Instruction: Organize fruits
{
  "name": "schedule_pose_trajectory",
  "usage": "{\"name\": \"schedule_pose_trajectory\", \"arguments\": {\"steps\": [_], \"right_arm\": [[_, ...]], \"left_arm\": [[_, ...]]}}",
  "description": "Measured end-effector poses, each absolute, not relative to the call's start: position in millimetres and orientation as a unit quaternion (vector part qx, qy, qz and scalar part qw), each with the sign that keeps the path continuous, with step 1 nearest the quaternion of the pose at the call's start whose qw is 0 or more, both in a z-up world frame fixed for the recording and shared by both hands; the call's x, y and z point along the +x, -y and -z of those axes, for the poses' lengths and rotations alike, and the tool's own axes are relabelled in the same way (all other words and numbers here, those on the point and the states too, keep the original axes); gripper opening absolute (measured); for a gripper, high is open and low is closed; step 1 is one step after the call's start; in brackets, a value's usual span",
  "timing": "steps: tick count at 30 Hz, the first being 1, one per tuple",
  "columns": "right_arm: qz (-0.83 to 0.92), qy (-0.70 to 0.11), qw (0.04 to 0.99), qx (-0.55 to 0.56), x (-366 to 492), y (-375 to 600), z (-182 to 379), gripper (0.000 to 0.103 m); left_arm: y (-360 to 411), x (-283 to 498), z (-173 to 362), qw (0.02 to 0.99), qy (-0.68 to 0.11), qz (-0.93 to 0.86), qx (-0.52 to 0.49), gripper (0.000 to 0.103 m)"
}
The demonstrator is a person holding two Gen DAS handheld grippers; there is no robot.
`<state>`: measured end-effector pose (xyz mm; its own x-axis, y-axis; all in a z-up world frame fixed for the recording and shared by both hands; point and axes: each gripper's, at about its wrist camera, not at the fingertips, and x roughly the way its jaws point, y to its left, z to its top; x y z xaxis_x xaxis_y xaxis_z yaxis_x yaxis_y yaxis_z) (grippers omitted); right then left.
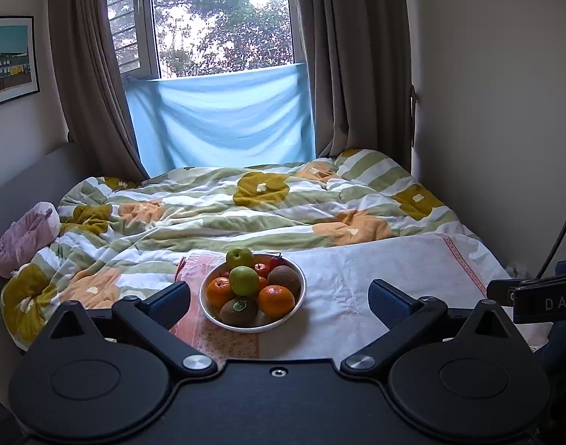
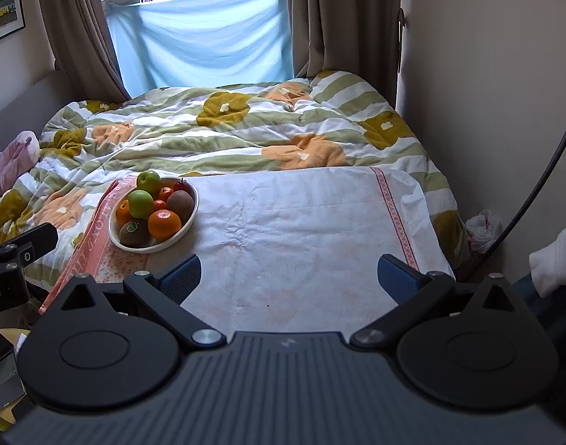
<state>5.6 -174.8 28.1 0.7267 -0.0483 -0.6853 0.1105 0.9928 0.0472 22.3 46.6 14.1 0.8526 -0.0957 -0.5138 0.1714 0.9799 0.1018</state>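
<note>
White bowl: I see the bowl (image 1: 301, 293) heaped with fruit, sitting on the pink-patterned left end of the cloth (image 2: 294, 230) that covers the tabletop, at the foot of the bed (image 1: 246, 204).
Fruit on top: two green apples (image 1: 244, 280), oranges (image 1: 276, 300) and kiwis (image 1: 239, 310), piled touching one another.
Left gripper (image 1: 279, 302): fingers spread wide, holding nothing; the bowl lies straight ahead, its near rim between the two tips.
Right gripper (image 2: 289, 278): fingers spread too, empty; only bare cloth lies ahead of them, and the bowl (image 2: 186, 224) sits forward and well to their left.
Nearer hand: the left, I judge, since it is already lined up on the pile.
Next move: I would ease the left fingers forward and down onto the front orange, keeping clear of the rim.
Free space: the open cloth ahead of the right fingers looks like the place to lay fruit out.
</note>
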Motion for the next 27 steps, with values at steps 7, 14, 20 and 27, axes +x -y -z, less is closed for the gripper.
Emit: {"name": "schedule_pose_trajectory", "arguments": {"steps": [7, 14, 20, 27], "right_arm": [[0.043, -0.366, 0.929, 0.042, 4.5, 173.8, -28.4, 0.103], [0.046, -0.362, 0.930, 0.043, 2.4, 174.8, -31.7, 0.103], [0.046, -0.361, 0.930, 0.041, 1.4, 174.0, -32.1, 0.103], [0.048, -0.361, 0.931, 0.040, 1.2, 173.8, -31.7, 0.103]], "left_arm": [[-46.9, 21.4, -16.8, 0.960, -0.259, 0.068, 0.077, 0.103], [-49.2, 21.2, -18.7, 0.962, -0.255, 0.077, 0.066, 0.103], [-46.7, 21.5, -21.1, 0.961, -0.258, 0.075, 0.060, 0.103], [-44.8, 17.5, -21.2, 0.962, -0.258, 0.077, 0.053, 0.103]]}}
